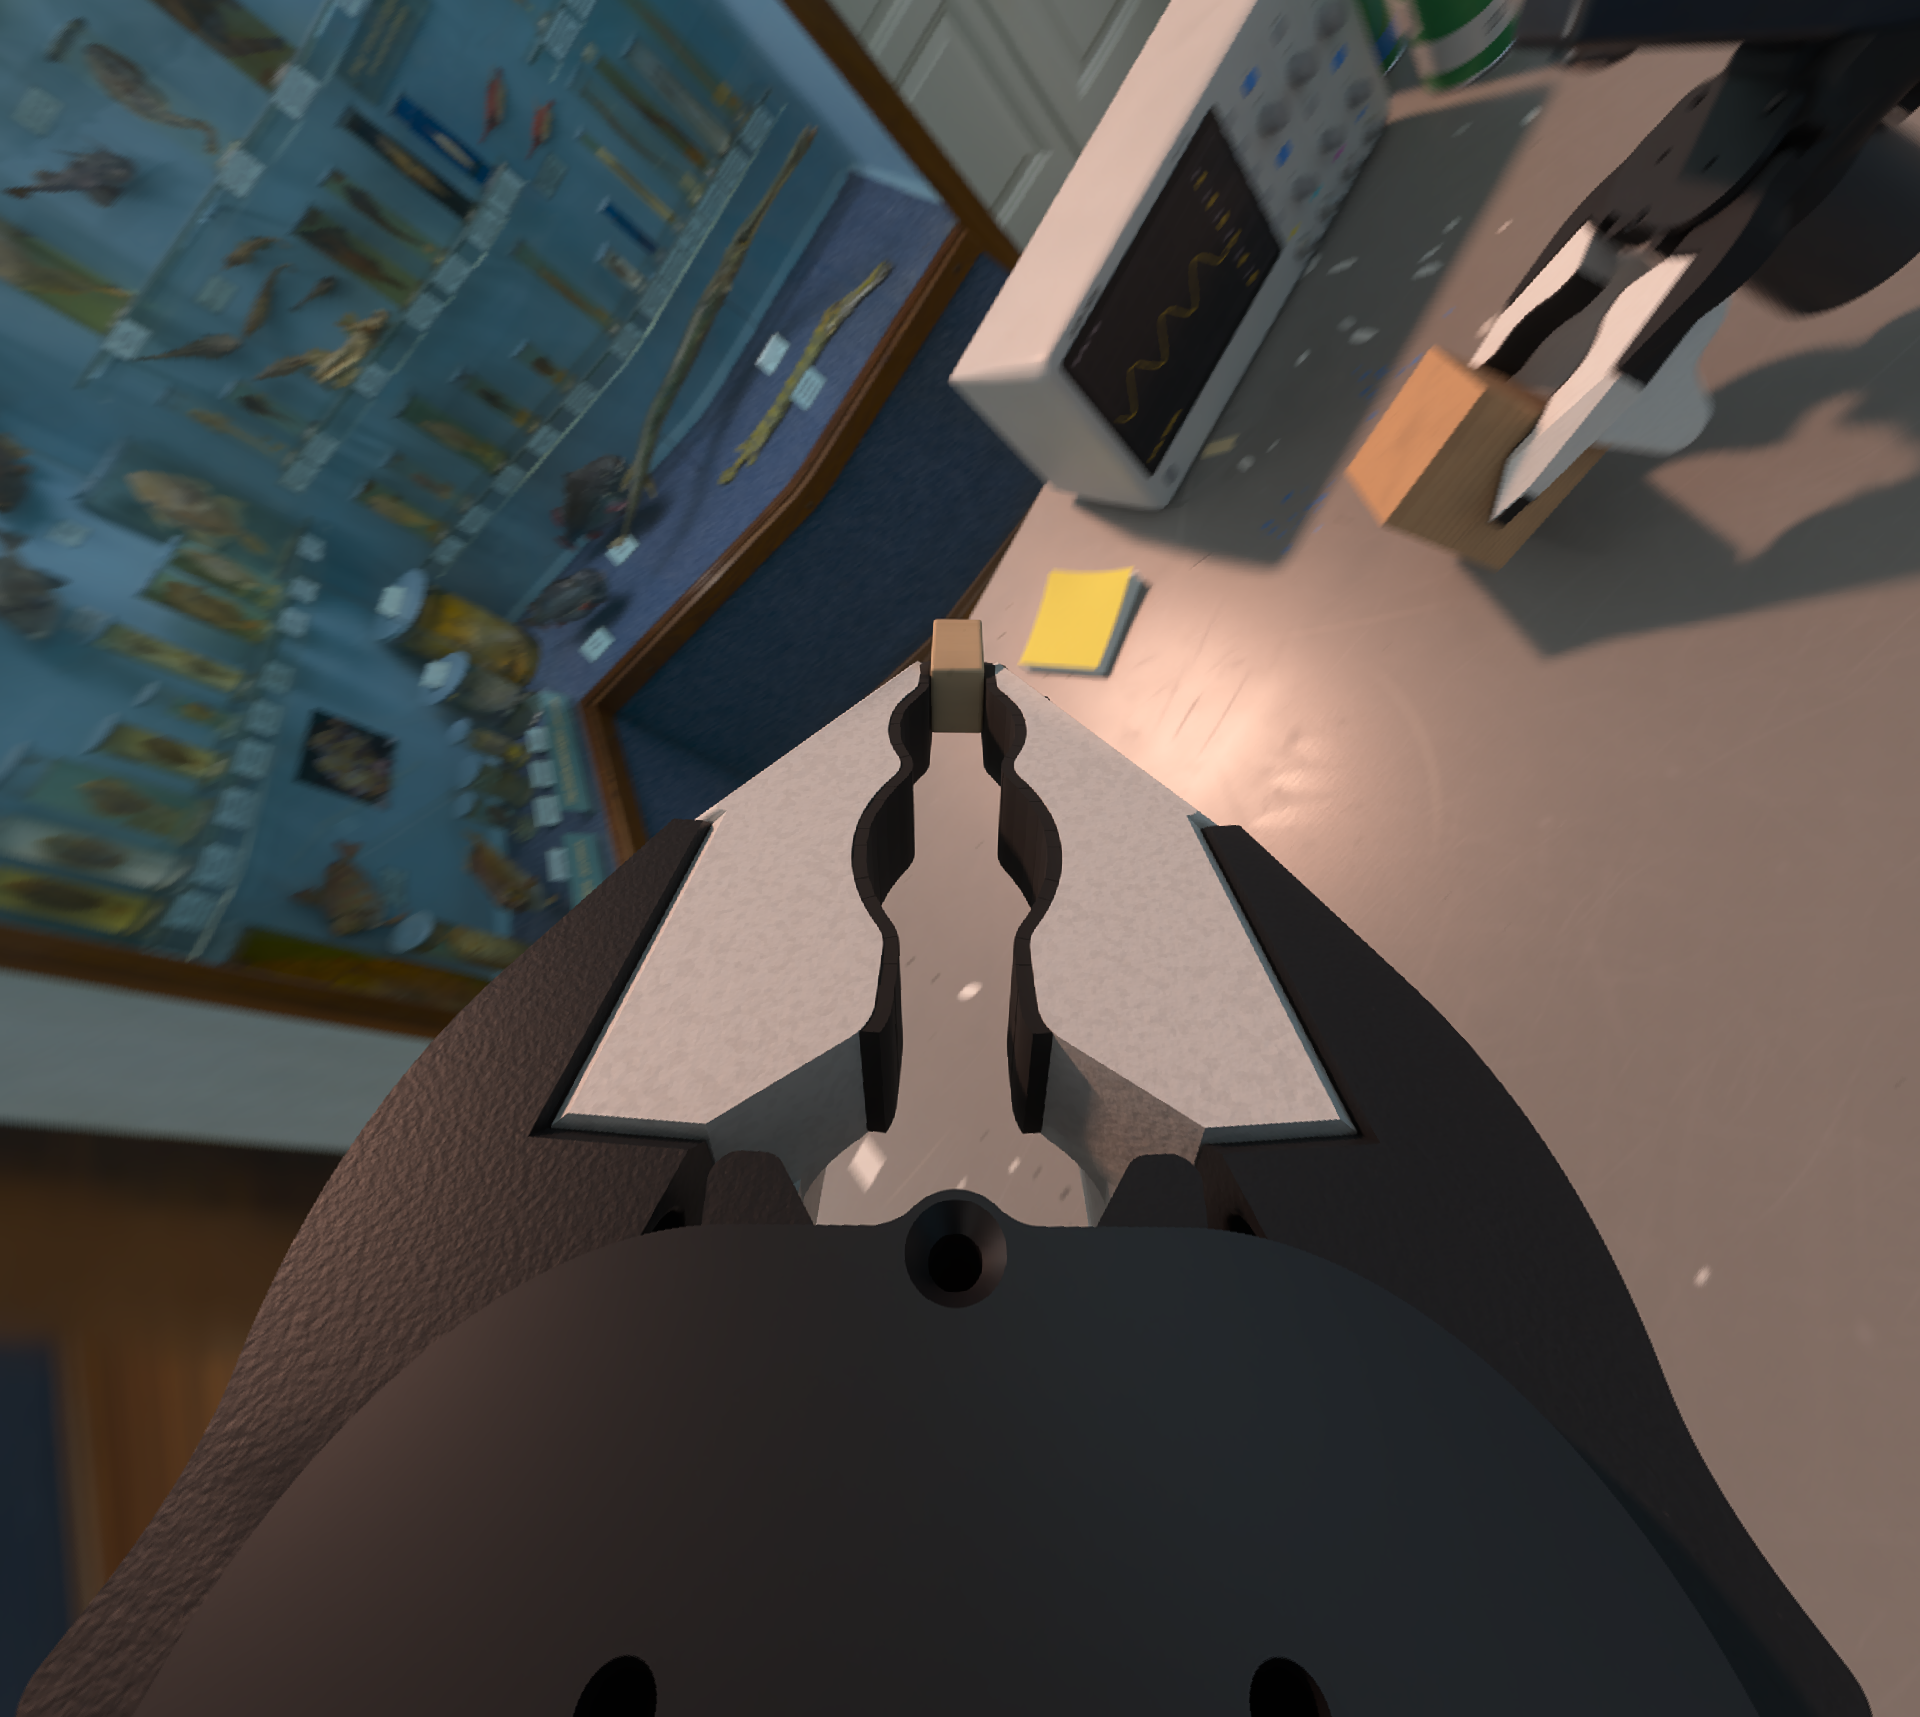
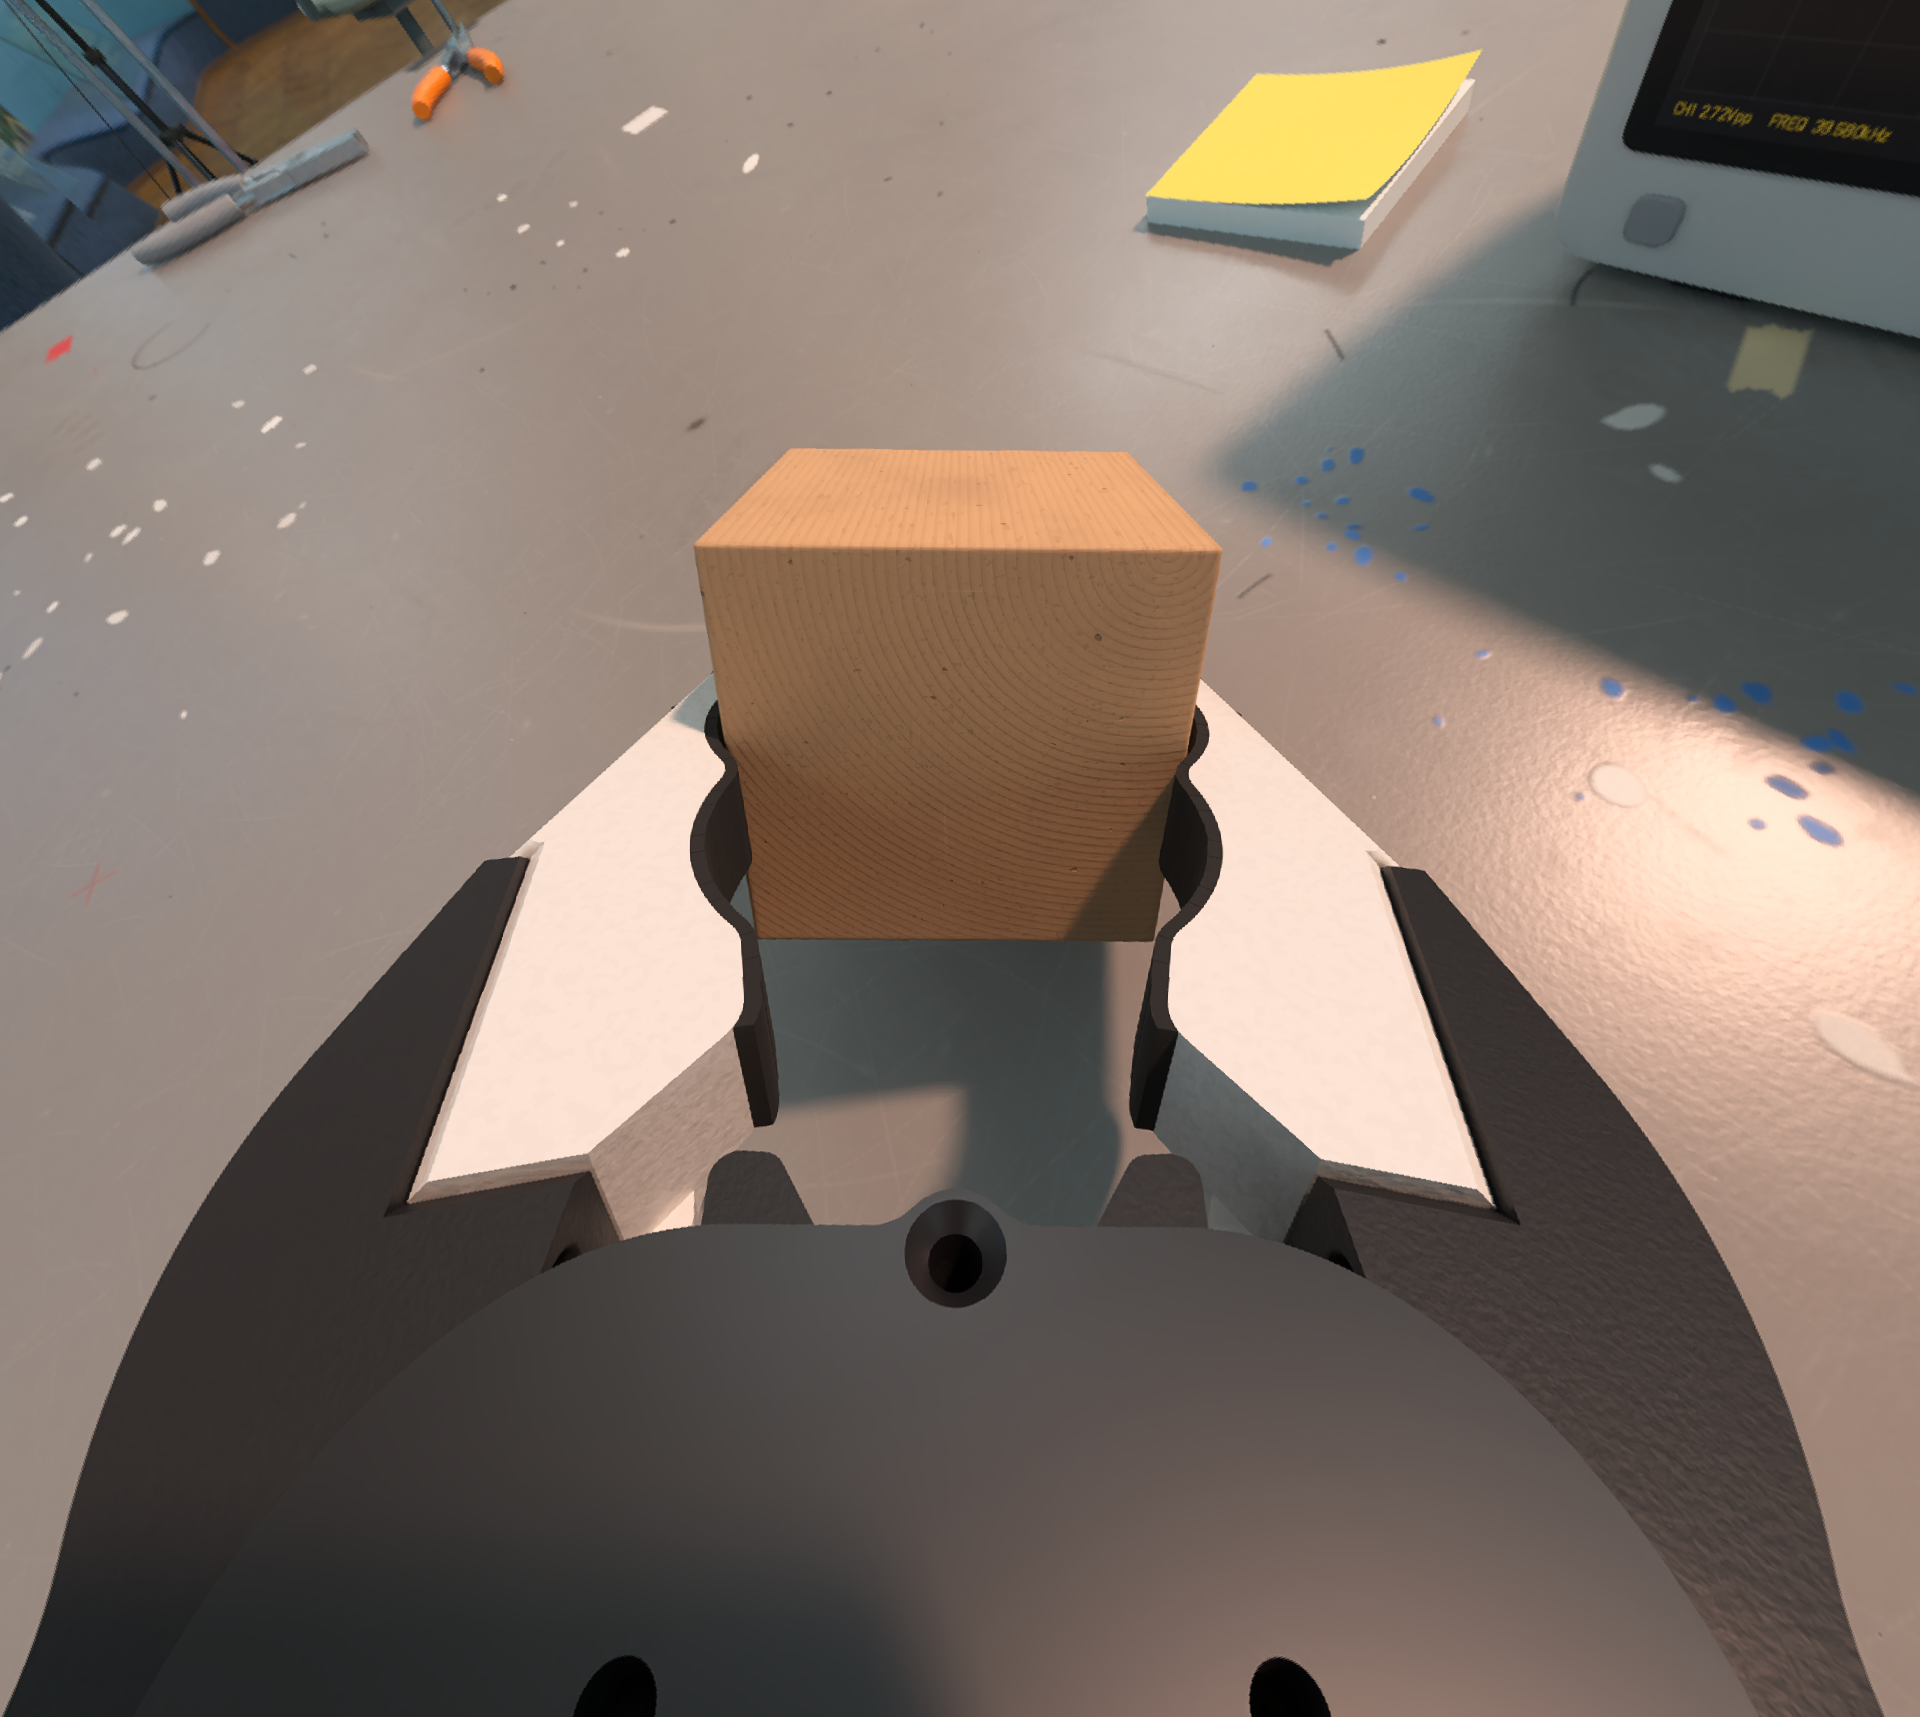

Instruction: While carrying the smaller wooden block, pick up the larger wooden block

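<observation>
The larger wooden block (image 2: 956,711) is tan-orange with fine curved ring lines, and the smaller wooden block (image 1: 957,677) is paler tan. The right gripper (image 2: 956,737) has 2 white fingers (image 2: 613,971) on dark grey. The notepad (image 2: 1314,135) is yellow above white, and the table (image 2: 416,524) is grey with white and blue flecks.

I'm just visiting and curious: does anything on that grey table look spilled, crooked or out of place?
Mostly specks: blue paint splatter and white flecks dot the table, like old spills. The yellow notepad lies askew to the table edge. Both wooden blocks sit squarely between gripper fingers; nothing looks damaged.
</observation>
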Controlling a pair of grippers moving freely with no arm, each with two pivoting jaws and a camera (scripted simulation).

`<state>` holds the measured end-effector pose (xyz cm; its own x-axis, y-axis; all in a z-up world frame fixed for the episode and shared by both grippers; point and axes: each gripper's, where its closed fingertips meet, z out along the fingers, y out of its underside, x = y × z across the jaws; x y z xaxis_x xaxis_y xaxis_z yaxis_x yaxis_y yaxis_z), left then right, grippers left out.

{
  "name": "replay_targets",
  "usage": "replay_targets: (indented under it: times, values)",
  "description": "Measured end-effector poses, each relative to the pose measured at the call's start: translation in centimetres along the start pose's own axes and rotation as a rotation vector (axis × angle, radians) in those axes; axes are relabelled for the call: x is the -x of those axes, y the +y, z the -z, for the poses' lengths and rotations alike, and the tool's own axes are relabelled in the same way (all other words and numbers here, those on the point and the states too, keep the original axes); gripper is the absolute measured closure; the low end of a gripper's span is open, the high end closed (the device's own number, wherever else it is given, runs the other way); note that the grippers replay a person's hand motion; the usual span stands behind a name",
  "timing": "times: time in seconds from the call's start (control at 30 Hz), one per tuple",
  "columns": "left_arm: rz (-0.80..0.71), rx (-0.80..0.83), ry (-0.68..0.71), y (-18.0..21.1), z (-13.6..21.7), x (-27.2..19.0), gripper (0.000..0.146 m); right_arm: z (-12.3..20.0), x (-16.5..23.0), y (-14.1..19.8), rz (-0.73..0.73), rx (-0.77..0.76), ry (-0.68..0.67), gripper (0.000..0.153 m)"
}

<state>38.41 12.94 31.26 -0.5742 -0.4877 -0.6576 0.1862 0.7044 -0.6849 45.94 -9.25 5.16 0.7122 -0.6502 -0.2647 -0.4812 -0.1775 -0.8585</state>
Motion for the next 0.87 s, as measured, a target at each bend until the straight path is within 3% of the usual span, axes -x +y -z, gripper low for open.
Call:
replay_targets:
  times: [0.23,0.47,0.87]
  values:
    - [0.138,-0.123,0.156,-2.5,-6.7,-4.3,0.138,0.5,0.3,-0.8,0.021,-0.059,-0.024,0.072]
    - [0.181,-0.176,0.309,-3.3,-12.4,-8.7,0.138,0.4,1.1,-1.1,0.067,-0.070,-0.052,0.072]
    - [0.332,-0.258,0.422,-1.4,-15.7,-11.4,0.138,-0.4,2.1,-0.8,0.116,-0.044,-0.075,0.072]
